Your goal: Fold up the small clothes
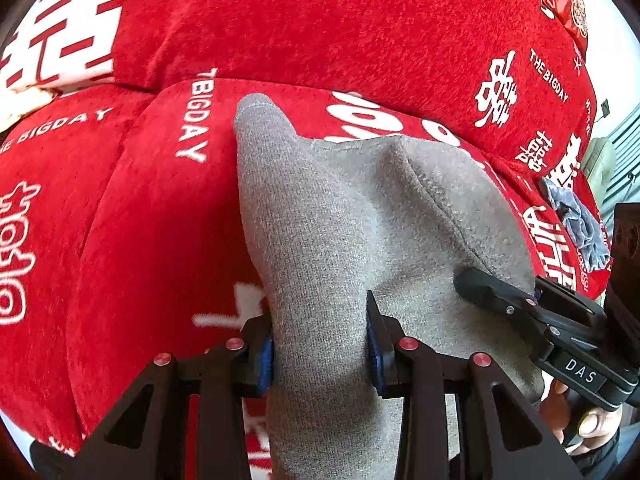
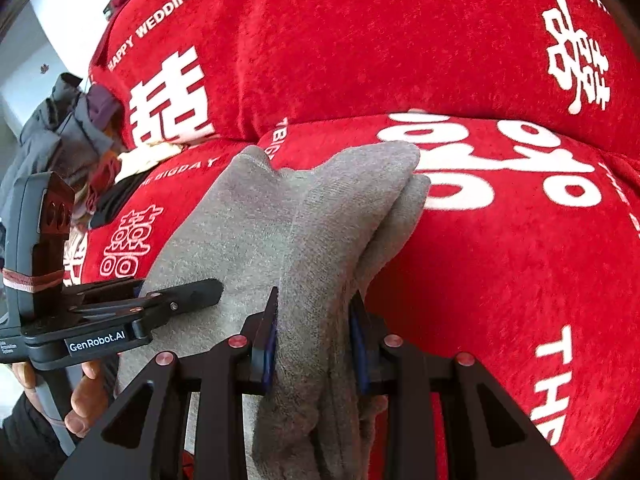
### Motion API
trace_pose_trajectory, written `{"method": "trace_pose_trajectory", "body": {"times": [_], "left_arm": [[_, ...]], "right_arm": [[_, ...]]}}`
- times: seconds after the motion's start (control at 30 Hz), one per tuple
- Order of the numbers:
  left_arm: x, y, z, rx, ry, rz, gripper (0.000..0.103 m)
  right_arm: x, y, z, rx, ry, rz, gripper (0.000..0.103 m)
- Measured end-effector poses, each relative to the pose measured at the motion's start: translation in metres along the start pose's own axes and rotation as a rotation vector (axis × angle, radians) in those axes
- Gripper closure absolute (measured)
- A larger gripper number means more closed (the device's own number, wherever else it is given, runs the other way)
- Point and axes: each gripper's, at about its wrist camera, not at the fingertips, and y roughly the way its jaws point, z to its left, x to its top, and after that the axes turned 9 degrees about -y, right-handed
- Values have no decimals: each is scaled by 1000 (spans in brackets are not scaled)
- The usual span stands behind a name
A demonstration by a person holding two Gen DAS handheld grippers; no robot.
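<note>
Both the left gripper (image 1: 320, 344) and right gripper (image 2: 314, 344) had jaws clamped on the grey knit garment (image 1: 340, 208) over the red sofa cover (image 1: 360, 32); level edges would fold cleanest.

The sock (image 1: 340, 220) is showing grey, fuzzy matt knit; the cover (image 1: 320, 20) is looking like plush red cloth.

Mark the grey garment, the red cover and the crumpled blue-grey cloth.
grey garment (image 1: 340, 216), left wrist view, its middle panel.
red cover (image 2: 500, 280), right wrist view, bare plush.
blue-grey cloth (image 1: 580, 224), left wrist view, its crumpled middle.
</note>
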Motion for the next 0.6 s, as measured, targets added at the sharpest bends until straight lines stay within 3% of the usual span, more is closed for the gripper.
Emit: {"method": "trace_pose_trajectory", "body": {"times": [0.23, 0.3, 0.4, 0.43, 0.6], "left_arm": [[-17, 0, 25, -1, -26, 8, 65], [-21, 5, 31, 13, -31, 12, 54], [-24, 5, 43, 69, -47, -28, 26], [-24, 1, 47, 86, -52, -44, 22], [-23, -28, 63, 152, -79, -142, 22]], "right_arm": [[-18, 7, 16, 10, -8, 1, 71], [-22, 9, 16, -5, -16, 4, 68], [-28, 16, 4, -55, -3, 49, 50], [-31, 14, 0, -86, 0, 52, 45], [-34, -12, 1, -153, -36, -5, 42]]}}
